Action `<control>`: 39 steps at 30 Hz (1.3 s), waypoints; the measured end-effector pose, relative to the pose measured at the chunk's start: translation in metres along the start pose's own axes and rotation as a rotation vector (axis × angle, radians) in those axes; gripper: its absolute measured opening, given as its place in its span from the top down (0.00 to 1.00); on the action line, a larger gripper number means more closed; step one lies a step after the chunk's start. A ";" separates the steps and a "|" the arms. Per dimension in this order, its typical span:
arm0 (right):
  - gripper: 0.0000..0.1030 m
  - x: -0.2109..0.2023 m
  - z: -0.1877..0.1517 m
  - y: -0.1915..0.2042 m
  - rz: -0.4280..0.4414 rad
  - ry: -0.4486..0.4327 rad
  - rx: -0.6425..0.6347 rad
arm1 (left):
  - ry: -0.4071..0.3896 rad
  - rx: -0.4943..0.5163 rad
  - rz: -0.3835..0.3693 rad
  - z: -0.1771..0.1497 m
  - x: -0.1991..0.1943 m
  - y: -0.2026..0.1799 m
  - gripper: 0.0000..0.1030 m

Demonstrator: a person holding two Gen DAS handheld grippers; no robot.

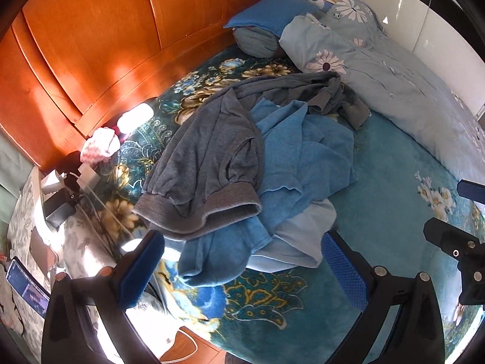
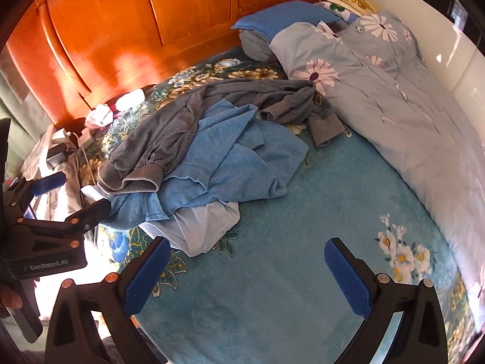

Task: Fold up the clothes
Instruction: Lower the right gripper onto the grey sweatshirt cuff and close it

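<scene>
A crumpled pile of clothes lies on the teal floral bedspread. A grey sweatshirt drapes over a blue garment, with a pale blue piece underneath at the near edge. My left gripper is open, its blue pads just short of the pile's near edge, nothing between them. My right gripper is open over bare bedspread, to the right of the pile. In the right wrist view the left gripper shows at the left edge, open.
An orange wooden headboard rises behind the bed. A light blue flowered duvet and blue pillow fill the far right. A nightstand with chargers, cables, a phone and a pink cloth stands left.
</scene>
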State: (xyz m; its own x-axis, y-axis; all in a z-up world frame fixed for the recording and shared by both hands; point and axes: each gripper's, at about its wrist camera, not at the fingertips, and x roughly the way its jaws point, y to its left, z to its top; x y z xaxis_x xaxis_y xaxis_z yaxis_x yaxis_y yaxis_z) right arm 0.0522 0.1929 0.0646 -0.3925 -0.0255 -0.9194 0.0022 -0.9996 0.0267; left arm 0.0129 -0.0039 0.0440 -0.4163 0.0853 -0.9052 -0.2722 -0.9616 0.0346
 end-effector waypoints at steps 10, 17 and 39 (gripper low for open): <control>0.00 0.027 0.017 0.030 0.006 0.045 0.022 | 0.003 0.038 -0.053 0.015 0.020 0.039 0.00; 0.00 0.059 0.042 0.053 0.069 0.089 0.049 | 0.007 0.011 -0.078 0.029 0.035 0.068 0.00; 0.37 0.196 0.068 0.118 0.170 0.346 -0.039 | 0.074 -0.128 -0.061 0.052 0.079 0.147 0.01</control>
State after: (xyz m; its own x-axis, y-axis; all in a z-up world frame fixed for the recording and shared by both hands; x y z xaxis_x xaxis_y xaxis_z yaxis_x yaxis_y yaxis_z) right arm -0.0866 0.0707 -0.0859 -0.0497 -0.1860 -0.9813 0.0782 -0.9802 0.1818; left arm -0.1056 -0.1249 -0.0005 -0.3362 0.1295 -0.9328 -0.1798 -0.9811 -0.0714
